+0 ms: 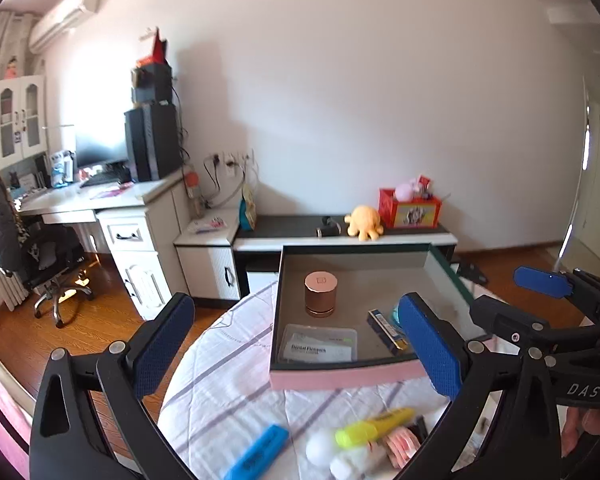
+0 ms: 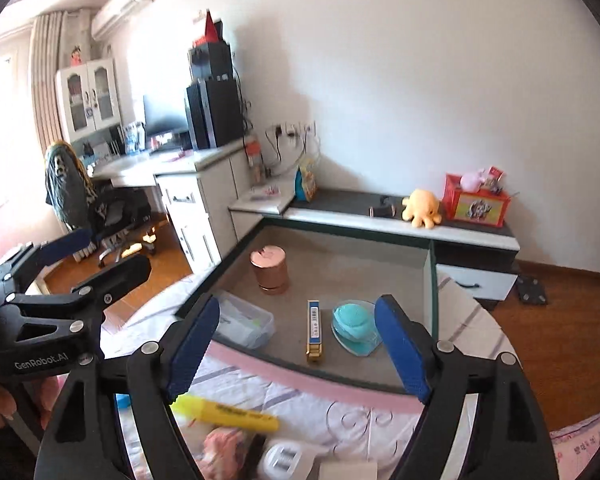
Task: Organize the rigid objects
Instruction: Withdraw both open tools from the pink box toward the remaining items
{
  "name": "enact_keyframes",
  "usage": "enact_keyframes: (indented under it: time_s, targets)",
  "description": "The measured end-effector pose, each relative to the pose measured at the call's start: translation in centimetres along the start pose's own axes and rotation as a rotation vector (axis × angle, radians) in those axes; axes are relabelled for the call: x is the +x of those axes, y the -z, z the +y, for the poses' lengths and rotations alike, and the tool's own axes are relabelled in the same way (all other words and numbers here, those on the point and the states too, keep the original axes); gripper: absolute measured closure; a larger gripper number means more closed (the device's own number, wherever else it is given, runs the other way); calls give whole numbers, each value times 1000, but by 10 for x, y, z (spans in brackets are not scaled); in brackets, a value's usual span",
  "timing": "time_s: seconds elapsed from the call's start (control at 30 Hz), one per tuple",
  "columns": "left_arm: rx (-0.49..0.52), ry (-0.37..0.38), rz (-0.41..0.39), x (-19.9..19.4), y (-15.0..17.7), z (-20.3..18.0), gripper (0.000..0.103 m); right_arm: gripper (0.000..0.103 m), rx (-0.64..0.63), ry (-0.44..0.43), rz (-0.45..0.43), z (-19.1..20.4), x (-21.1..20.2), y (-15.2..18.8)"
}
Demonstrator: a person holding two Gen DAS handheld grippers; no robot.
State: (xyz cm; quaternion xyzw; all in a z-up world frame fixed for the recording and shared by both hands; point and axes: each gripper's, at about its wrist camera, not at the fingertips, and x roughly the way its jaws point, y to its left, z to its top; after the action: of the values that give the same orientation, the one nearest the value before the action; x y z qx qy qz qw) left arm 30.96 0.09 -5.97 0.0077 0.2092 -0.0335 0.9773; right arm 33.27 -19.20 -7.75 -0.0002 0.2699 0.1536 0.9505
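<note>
Left wrist view first: the left gripper has its jaws spread really wide and nothing is between the blue pads, they're just hanging in the air over the striped cloth. Past them sits the pink-fronted box, tray-like and open on top. Inside it a copper tin stands upright toward the back, a clear floss case lies flat at the front, and a blue-and-gold slim box lies with its long axis running diagonally, gold end toward the front right. In front of the box, on the cloth, a yellow highlighter points up and to the right, and a blue highlighter lies on roughly the same slant. A white ball sits between them.

Right wrist view: the right gripper is open too, a bit less wide, empty, not touching anything. Here the slim box runs straight front to back, gold end nearest the camera. A teal round thing lies just beside it on the right. The yellow highlighter lies nearly crosswise below the jaws, outside the box.
</note>
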Motion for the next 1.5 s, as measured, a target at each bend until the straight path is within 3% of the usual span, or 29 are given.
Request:
enact_keyframes:
  time_s: [0.13,0.27,0.33,0.47,0.7,1.07,1.5]
  targets:
    - [8,-32,-55,-60,14,-2,0,18,-8,65,-97,18,-61,16]
    - [-2,-71,-105,-110,28,-8,0,0,18,131,-177,32,-115,36]
    - [-21,-94,-133,-135,35,-9,0,0,22,158,-219,38,-142,44]
    - [-28,-35,-188,-180,50,-12,0,0,18,203,-262,51,-179,62]
    - [18,-56,-231,-225,59,-21,0,0,22,227,-313,69,-225,87]
    - [27,-62,-275,-253,64,-31,0,0,15,266,-359,78,-256,95]
    - [22,-48,-278,-253,65,-32,0,0,14,289,-368,80,-261,99]
